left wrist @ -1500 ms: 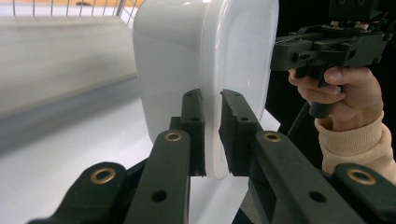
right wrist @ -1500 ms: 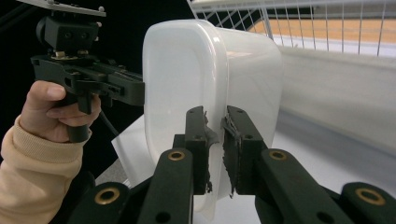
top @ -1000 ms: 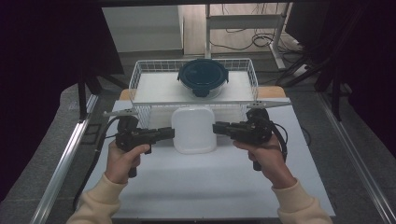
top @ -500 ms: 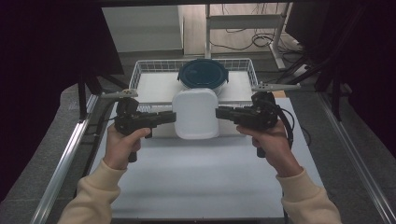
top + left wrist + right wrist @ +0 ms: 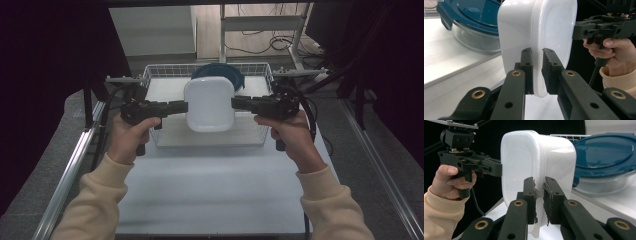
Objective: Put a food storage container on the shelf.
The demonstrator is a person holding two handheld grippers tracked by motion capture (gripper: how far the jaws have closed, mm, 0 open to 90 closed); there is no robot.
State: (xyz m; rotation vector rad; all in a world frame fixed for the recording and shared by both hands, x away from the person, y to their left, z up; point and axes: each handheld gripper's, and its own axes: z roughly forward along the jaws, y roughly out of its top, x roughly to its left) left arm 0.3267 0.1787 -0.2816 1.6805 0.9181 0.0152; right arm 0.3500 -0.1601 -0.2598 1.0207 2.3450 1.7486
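A white rounded plastic container (image 5: 209,103) hangs in the air over the front of a white wire basket (image 5: 157,73). My left gripper (image 5: 183,106) is shut on the container's left rim, and my right gripper (image 5: 236,103) is shut on its right rim. In the left gripper view the jaws pinch the container's (image 5: 534,37) thin wall, with the left gripper (image 5: 537,72) below it. The right gripper view shows the same hold on the container (image 5: 536,162) by the right gripper (image 5: 539,200). Behind it in the basket sits a glass bowl with a blue lid (image 5: 235,76).
The basket stands at the far end of a pale table (image 5: 215,185). Metal rails (image 5: 65,180) run along both table sides. The glass bowl (image 5: 474,25) lies close behind the held container. Dark curtains flank the scene.
Both grippers have carried the white container up and away from the person, from the table in front of the basket to above the basket's front part.
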